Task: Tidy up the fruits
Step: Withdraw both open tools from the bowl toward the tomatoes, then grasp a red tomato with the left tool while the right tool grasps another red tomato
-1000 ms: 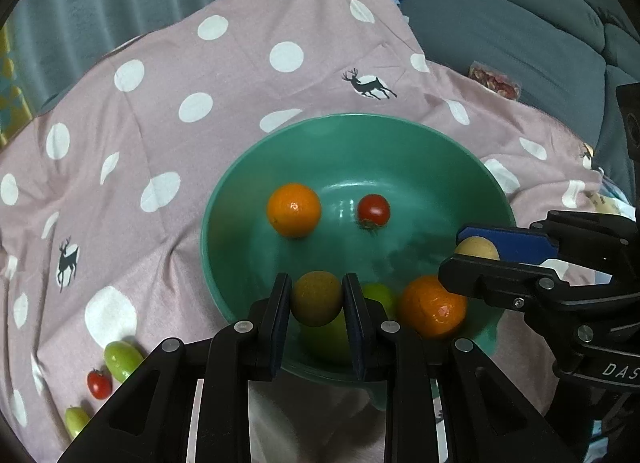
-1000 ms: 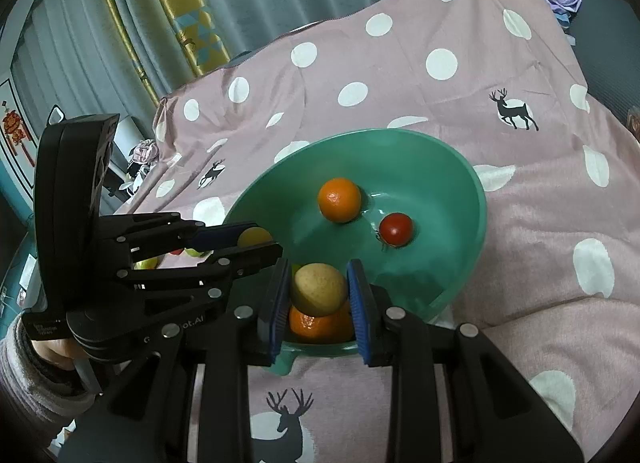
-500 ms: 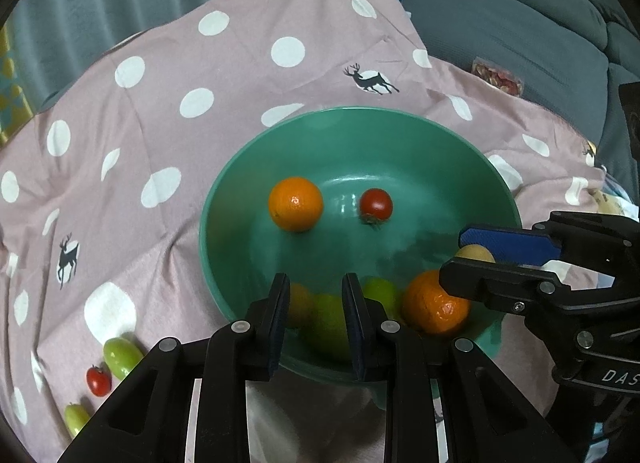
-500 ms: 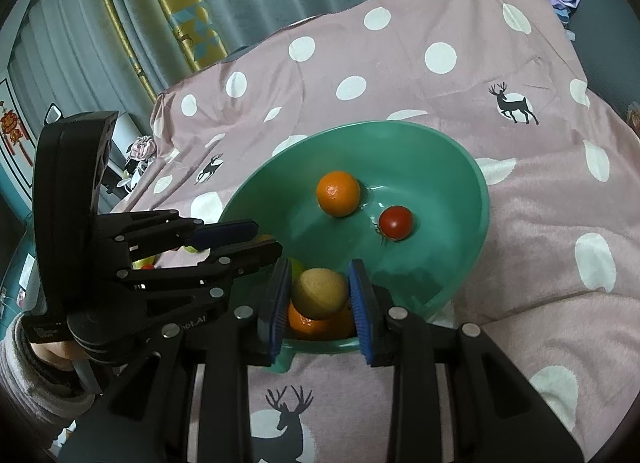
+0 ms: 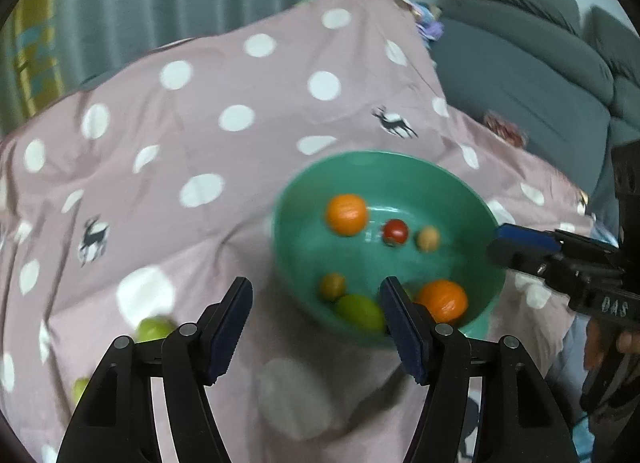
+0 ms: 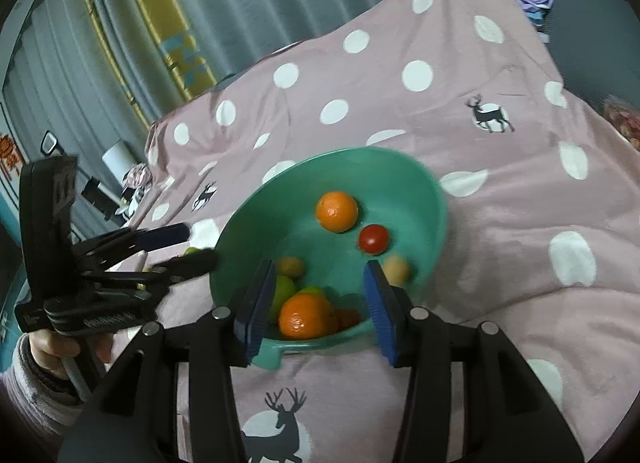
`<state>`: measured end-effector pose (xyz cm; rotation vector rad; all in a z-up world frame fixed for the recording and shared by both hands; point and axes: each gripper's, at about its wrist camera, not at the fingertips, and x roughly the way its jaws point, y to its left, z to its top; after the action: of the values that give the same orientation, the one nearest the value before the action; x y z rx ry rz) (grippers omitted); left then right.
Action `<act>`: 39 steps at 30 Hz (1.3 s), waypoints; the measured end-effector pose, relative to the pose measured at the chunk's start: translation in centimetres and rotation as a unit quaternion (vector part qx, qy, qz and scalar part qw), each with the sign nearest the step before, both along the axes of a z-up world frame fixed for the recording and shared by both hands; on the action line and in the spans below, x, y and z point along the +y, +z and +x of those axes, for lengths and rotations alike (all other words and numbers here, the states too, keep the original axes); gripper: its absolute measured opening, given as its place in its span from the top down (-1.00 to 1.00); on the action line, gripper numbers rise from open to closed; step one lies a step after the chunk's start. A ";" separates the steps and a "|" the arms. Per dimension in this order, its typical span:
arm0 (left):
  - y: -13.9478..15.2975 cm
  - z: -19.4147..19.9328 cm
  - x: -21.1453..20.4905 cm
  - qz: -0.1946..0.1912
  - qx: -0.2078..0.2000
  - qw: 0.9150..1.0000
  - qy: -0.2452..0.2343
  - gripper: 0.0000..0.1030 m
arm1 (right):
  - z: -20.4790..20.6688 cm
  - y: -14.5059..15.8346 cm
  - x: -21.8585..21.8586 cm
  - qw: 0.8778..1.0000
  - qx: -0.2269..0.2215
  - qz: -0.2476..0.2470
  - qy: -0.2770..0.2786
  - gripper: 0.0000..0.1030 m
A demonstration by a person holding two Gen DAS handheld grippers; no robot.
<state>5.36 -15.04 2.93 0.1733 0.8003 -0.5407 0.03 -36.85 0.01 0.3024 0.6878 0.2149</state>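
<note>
Two oranges (image 6: 337,211), a red tomato (image 6: 373,238) and green fruit fill our bowl (image 6: 416,183); both tongs, left (image 5: 316,325) and right (image 6: 320,297), are wide open.

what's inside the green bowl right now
The green bowl holds two oranges, a red tomato, two small brown fruits and green fruit. Something red shows behind the near orange, mostly covered.
</note>
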 end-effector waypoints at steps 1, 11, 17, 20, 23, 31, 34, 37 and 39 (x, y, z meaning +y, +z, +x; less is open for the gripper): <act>0.1 -0.1 1.1 -0.002 0.001 1.000 0.012 -0.29 | -0.2 0.1 -0.2 1.000 -0.001 0.000 -0.004 0.08; 0.1 -2.0 11.6 -0.023 0.012 0.991 0.135 -0.29 | -1.5 1.1 0.0 1.000 -0.008 0.002 0.000 0.07; -0.5 -3.9 17.0 -0.018 0.018 0.979 0.202 -0.29 | -1.7 1.7 2.1 0.999 -0.010 -0.008 0.030 0.04; -1.1 -4.8 19.4 -0.014 0.028 0.973 0.229 -0.29 | -1.8 1.6 3.5 0.999 -0.008 -0.015 0.048 0.03; -2.1 -5.6 21.0 -0.011 0.040 0.969 0.245 -0.29 | -1.5 1.3 5.3 0.997 -0.001 -0.022 0.074 0.02; -3.9 -6.0 20.7 -0.022 0.063 0.971 0.231 -0.29 | -0.8 0.1 9.8 0.990 0.023 -0.041 0.133 0.02; -4.5 -5.8 20.3 -0.036 0.073 0.972 0.221 -0.29 | -0.5 -0.6 11.1 0.987 0.034 -0.046 0.147 0.02; -5.1 -5.4 20.0 -0.047 0.081 0.972 0.216 -0.29 | -0.2 -1.2 12.4 0.984 0.046 -0.048 0.164 0.02; -5.4 -5.0 19.7 -0.050 0.086 0.973 0.209 -0.29 | 0.2 -1.6 13.3 0.982 0.053 -0.050 0.174 0.02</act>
<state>0.39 4.65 -2.49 -0.1379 0.9454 -0.1971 0.27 -23.53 -1.64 0.0960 0.8537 0.4985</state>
